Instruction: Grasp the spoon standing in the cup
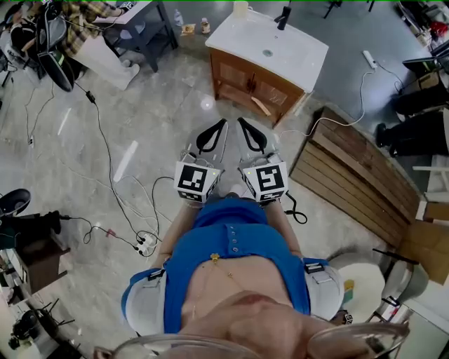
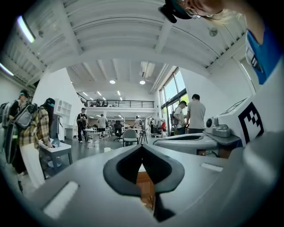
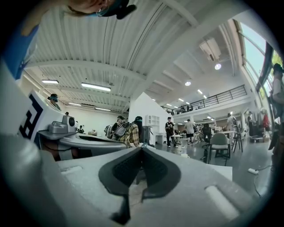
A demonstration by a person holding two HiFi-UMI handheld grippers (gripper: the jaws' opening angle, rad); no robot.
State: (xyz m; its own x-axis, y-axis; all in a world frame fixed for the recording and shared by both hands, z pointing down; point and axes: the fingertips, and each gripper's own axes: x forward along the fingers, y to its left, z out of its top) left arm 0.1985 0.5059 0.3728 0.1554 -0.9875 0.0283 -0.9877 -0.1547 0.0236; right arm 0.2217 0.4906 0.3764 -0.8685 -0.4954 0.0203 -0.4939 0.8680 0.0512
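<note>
A pale cup (image 1: pixel 240 8) stands at the far edge of a white-topped wooden cabinet (image 1: pixel 295 52), ahead of me on the floor. It also shows small in the left gripper view as a cup (image 2: pixel 107 149). I cannot make out a spoon in it. Both grippers are held close to the body, well short of the cabinet. The left gripper (image 1: pixel 223 126) (image 2: pixel 142 147) is shut, its tips touching with nothing between them. Beside it the right gripper (image 1: pixel 241 125) (image 3: pixel 141 150) is likewise shut and empty.
A black faucet (image 1: pixel 283 17) and a sink drain (image 1: pixel 267 52) are on the cabinet top. Wooden slat panels (image 1: pixel 354 172) lie to the right. Cables and a power strip (image 1: pixel 145 242) trail over the floor at left. Several people stand in the hall behind.
</note>
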